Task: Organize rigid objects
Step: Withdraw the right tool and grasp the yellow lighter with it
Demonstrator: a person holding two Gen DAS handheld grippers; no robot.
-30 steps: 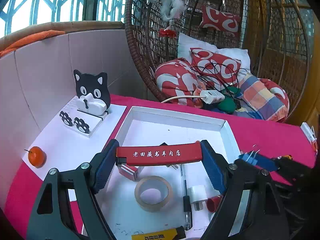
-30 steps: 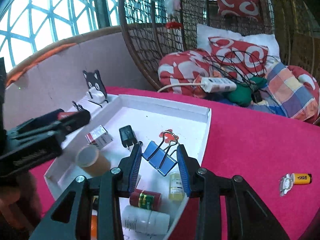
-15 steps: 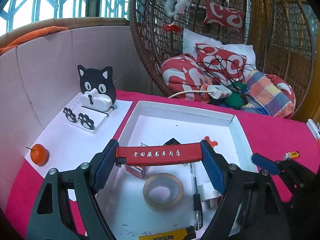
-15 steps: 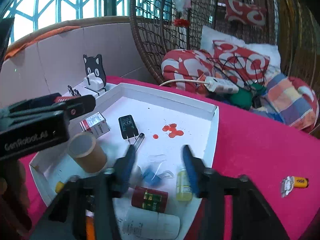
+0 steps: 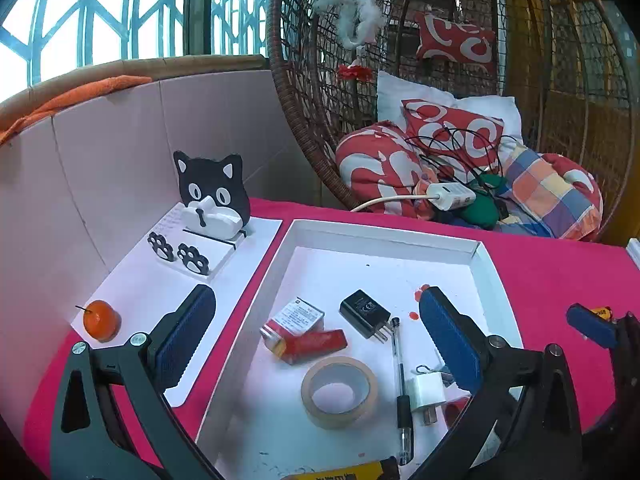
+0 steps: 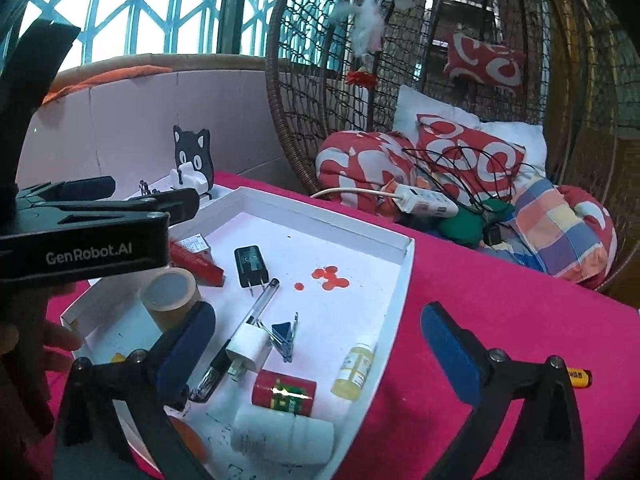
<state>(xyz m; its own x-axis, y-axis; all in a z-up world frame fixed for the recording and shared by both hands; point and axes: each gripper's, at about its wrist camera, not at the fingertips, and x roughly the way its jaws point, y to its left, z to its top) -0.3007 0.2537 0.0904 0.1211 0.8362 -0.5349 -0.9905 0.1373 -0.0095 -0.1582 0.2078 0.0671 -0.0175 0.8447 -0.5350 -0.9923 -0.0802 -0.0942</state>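
A white tray [image 5: 380,236] [image 6: 320,216] holds a tape roll [image 5: 340,392], black charger [image 5: 364,314], pen [image 5: 400,380] and white charger [image 5: 428,394]. My left gripper [image 5: 316,332] hangs over it, jaws opening wide and gripping nothing. Below them a red bar [image 5: 316,344] lies in the tray against a small box [image 5: 298,316]. My right gripper [image 6: 318,352] is over the tray's near right corner, jaws also opening, nothing held. A blue binder clip [image 6: 284,332] lies beside the white charger [image 6: 248,346]. A red can [image 6: 284,392], a small yellow bottle [image 6: 354,370] and a white roll [image 6: 282,436] lie nearby.
A cat-shaped stand [image 5: 212,196] and a small orange [image 5: 100,320] sit on white paper left of the tray. A yellow lighter-like item [image 6: 578,376] lies on the pink cloth to the right. Behind stands a wicker chair with cushions and a power strip [image 5: 450,196].
The left jaws spread and the red bar dropped into the tray by the small box. The right jaws spread and the blue binder clip now lies in the tray.
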